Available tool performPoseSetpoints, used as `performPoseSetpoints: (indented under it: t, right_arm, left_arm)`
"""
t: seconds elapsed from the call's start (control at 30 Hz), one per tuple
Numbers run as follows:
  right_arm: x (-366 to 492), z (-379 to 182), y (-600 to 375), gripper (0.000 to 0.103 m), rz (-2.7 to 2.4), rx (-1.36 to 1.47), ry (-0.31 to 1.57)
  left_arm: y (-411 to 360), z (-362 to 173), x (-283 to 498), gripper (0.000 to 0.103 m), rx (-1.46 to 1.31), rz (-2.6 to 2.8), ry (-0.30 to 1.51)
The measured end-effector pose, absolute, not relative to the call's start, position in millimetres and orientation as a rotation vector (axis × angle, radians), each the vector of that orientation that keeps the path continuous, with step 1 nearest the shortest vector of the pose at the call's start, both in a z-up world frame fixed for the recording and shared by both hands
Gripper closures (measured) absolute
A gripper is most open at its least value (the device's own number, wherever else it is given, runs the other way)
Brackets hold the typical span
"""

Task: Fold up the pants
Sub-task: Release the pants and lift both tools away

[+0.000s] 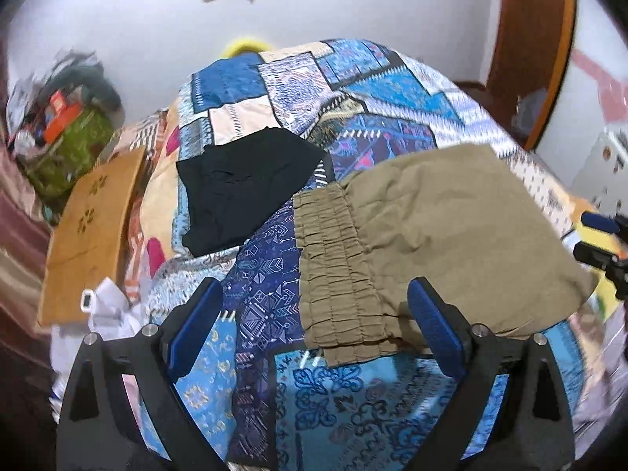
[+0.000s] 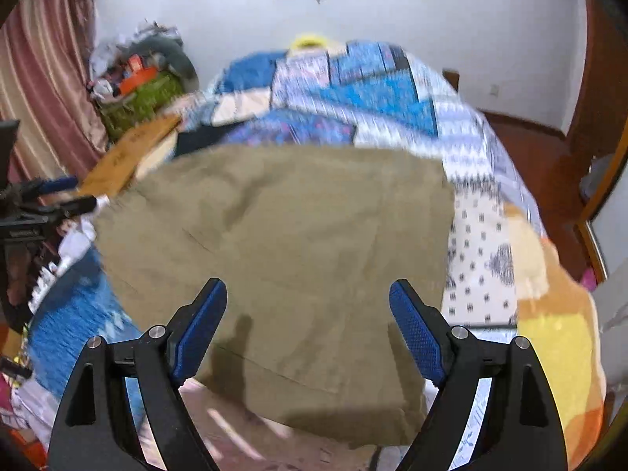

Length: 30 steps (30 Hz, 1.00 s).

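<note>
Patchwork bed (image 1: 353, 90), white walls; khaki pants (image 1: 431, 227) mid-frame, lengthwise left-right, waistband left; both jaws wide, holding nothing.

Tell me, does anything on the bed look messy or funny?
Nothing looks broken or spilled. The khaki pants with the gathered elastic waistband lie slightly crooked on the blue patchwork bedspread, with one corner hanging past its near edge. A folded black garment sits neatly beside them. Both grippers, left and right, are open.
</note>
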State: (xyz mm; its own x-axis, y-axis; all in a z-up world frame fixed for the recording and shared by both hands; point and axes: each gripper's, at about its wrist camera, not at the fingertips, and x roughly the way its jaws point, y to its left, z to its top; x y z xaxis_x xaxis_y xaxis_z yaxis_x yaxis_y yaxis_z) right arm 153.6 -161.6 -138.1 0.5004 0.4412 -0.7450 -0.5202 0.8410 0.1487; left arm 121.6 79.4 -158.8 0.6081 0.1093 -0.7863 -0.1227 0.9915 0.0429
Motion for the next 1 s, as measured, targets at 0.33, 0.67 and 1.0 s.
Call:
performPoseSetpoints:
  t: [0.33, 0.67, 1.0]
  right_arm:
    - [139.7, -130.3, -107.6, 0.02, 0.68, -0.158, 0.78]
    - [140.5, -171.5, -101.1, 0.021, 0.71, -0.166, 0.924]
    - [132.1, -173.6, -103.5, 0.021, 0.737, -0.136, 0.907]
  left_arm:
    - [81.1, -178.6, 104.9, 0.007, -0.313, 0.07, 0.971]
    - [69.5, -207.7, 108.0, 0.007, -0.487, -0.069, 1.092]
    - [81.8, -218.4, 133.7, 0.004, -0.642, -0.103, 1.104]
